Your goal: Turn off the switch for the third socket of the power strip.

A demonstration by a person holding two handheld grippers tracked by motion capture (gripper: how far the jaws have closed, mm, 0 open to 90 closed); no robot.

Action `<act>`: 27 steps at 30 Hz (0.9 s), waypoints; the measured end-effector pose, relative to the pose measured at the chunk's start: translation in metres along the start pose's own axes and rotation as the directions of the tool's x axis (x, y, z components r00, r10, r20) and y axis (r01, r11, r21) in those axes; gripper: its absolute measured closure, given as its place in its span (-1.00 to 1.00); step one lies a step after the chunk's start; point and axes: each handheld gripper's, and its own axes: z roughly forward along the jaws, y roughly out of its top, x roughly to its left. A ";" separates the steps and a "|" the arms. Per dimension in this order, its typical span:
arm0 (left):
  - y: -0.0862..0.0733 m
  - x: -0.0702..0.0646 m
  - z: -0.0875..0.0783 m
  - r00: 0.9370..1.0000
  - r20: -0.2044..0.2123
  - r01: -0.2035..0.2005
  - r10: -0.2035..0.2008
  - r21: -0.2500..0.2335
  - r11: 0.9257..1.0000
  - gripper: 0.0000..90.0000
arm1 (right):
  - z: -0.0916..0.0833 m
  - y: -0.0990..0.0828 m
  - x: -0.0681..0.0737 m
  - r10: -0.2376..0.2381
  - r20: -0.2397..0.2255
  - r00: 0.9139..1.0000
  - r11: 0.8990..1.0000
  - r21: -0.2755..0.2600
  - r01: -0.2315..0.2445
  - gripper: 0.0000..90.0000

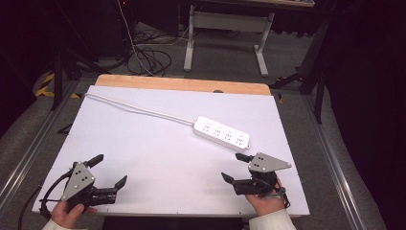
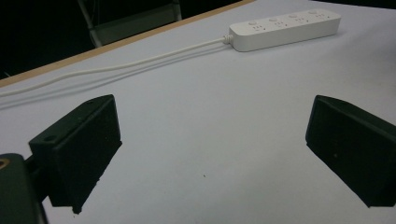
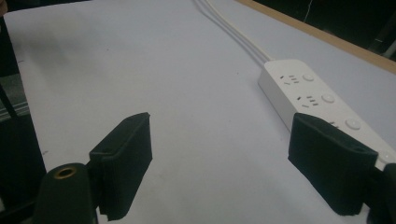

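Two grippers over a white table, a power strip ahead of them.
The left gripper [image 1: 111, 170] and right gripper [image 1: 233, 167] both hold their jaws wide apart, gripping nothing; the power strip [image 1: 221, 132] lies just beyond the right gripper's fingers, its cord [image 1: 139, 109] trailing away.

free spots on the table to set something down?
Most of the white sheet is bare: the wide patch between the cord and the left gripper, and the strip between both grippers. Tightest by the power strip, just beyond the right gripper.
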 end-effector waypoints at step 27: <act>-0.001 0.001 0.002 1.000 0.000 -0.003 0.003 0.013 1.000 -0.92 | 0.004 0.040 -0.021 -0.029 0.017 0.999 0.999 0.025 0.028 -0.50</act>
